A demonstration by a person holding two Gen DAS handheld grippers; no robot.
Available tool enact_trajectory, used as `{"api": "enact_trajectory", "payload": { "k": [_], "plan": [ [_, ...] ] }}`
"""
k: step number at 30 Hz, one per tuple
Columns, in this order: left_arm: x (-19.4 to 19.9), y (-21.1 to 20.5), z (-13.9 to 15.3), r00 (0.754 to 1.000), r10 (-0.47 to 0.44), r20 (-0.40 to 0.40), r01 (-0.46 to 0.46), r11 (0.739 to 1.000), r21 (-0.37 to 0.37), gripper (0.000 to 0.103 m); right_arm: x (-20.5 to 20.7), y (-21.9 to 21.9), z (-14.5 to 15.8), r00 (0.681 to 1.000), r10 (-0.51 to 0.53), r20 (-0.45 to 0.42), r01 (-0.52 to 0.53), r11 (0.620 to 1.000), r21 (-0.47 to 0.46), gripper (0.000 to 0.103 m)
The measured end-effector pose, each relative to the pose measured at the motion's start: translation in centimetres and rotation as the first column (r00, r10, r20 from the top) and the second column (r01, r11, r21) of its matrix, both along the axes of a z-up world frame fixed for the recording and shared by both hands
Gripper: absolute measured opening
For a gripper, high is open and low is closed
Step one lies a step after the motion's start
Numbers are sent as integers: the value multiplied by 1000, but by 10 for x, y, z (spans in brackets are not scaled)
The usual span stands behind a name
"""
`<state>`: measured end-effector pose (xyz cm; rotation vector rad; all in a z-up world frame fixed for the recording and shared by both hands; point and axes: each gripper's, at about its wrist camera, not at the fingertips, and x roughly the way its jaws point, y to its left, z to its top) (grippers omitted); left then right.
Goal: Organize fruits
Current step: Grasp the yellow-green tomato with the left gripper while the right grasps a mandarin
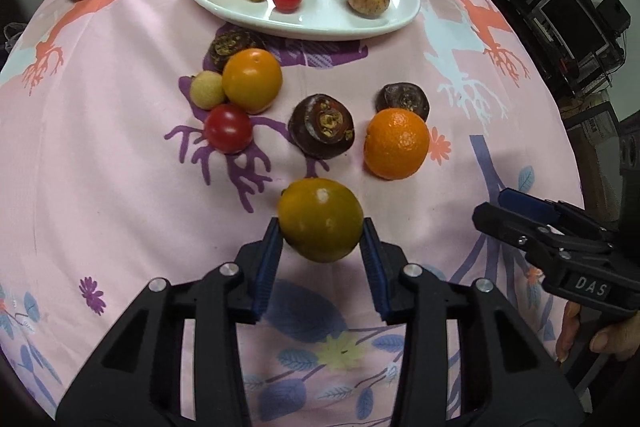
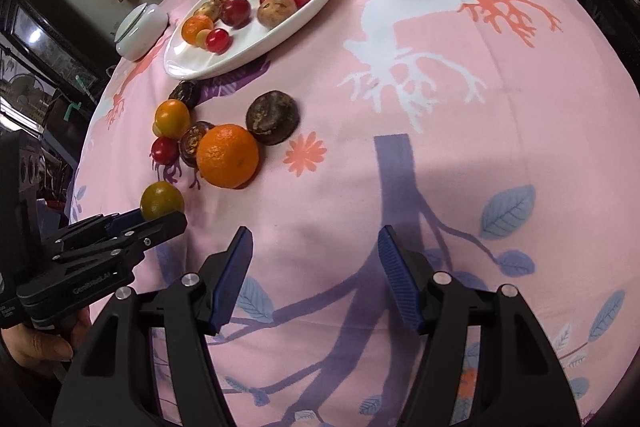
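The left hand-held gripper [image 1: 321, 227] has its blue ribbed pads against the two sides of a round greenish-yellow citrus fruit [image 1: 320, 219], which sits on the pink patterned cloth of the table [image 1: 120, 187] at the near end of the loose fruit; the jaws stand narrow and appear closed on it. The pads meet the fruit at about its widest line, which is the correct hold for a smooth round body: keep the grip firm enough to stop rolling, but judged not so hard as to bruise the skin. Lift straight up before any travel, since a dark brown, rough-skinned round fruit [image 1: 321, 126] and a bright orange mandarin [image 1: 396, 143] lie just beyond and could be knocked by a low sweep. The right hand-held gripper [image 2: 316, 267] hangs over bare cloth with its jaws partly open and nothing between them; it should stay clear of the carrying path. Farther on, a smooth yellow-orange round fruit [image 1: 252, 81], a small red fruit [image 1: 228, 128] and a small pale tan fruit [image 1: 207, 89] form a touching cluster. Carry over these to the white oval ceramic plate [image 1: 320, 23] at the far side, which is the likely destination. Set the fruit down in the open near-centre area of the plate, and release only once it rests.
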<state>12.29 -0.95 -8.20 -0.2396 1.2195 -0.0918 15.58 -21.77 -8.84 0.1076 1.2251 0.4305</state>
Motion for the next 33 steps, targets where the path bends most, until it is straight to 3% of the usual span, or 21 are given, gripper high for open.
{"api": "enact_trajectory", "payload": {
  "k": [6, 15, 17, 19, 20, 33],
  "plan": [
    [-11, 31, 7, 998, 63, 7, -63, 998, -15, 40, 13, 48, -5, 994, 109, -6, -109, 994, 14, 66],
    [-9, 52, -4, 994, 105, -20, -105, 994, -32, 40, 38, 85, -17, 990, 142, 1, -142, 989, -37, 66],
    [-7, 54, -6, 994, 110, -23, -110, 993, -36, 40, 43, 88, -17, 989, 149, 5, -149, 988, -50, 66],
    [-5, 54, -7, 993, 114, -27, -115, 993, -38, 40, 46, 93, -17, 986, 166, 17, -165, 983, -77, 57],
    [-4, 55, -8, 993, 115, -29, -116, 992, -39, 40, 46, 95, -17, 983, 184, 26, -180, 978, -104, 47],
    [-5, 50, 0, 994, 107, -19, -108, 993, -42, 40, 39, 72, -3, 985, 169, 20, -167, 984, -53, 46]
  ]
}}
